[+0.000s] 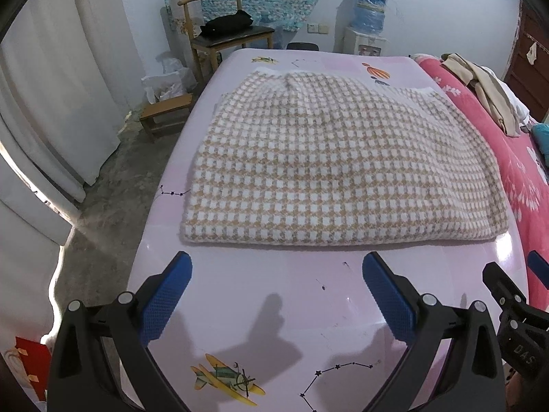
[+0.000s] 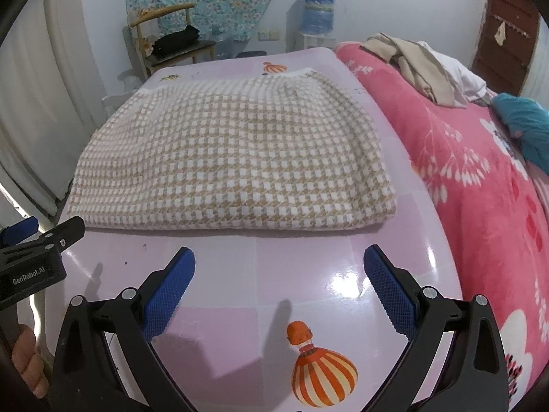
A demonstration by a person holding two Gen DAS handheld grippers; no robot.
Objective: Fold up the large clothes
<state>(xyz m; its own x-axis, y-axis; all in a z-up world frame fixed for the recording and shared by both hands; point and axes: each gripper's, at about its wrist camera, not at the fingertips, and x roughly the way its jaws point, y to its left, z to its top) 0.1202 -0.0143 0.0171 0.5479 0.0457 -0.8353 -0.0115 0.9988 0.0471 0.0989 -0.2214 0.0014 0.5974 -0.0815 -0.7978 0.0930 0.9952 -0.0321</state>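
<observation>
We hold both grippers low over the near edge of the pink table (image 1: 240, 295), side by side and pointing across it. The left gripper (image 1: 276, 290) has its blue-padded fingers (image 1: 166, 295) spread wide with nothing between them, above bare tabletop just short of the garment. The right gripper (image 2: 279, 286) is likewise wide apart and empty, its fingers (image 2: 391, 292) over the glossy surface near the hot-air balloon print (image 2: 320, 374).

The checked sweater (image 1: 319, 164) (a beige-and-white houndstooth knit) lies folded into a broad, flat rectangle across the middle of the table, its thick folded edge facing us and running roughly parallel to the near edge. Its far edge, trimmed in white, reaches toward the far side of the table. Neither gripper touches it.

An airplane print (image 1: 226, 379) sits on the tabletop by the near edge, between the left fingers in that view. Along the table's right edge lies a pink floral blanket (image 2: 480, 178), with a heap of beige and white clothes (image 2: 422, 65) on its far part. Beyond the far-left corner stands a wooden chair (image 1: 223, 31) carrying a black item, and a water dispenser (image 1: 367, 13) stands against the back wall.
</observation>
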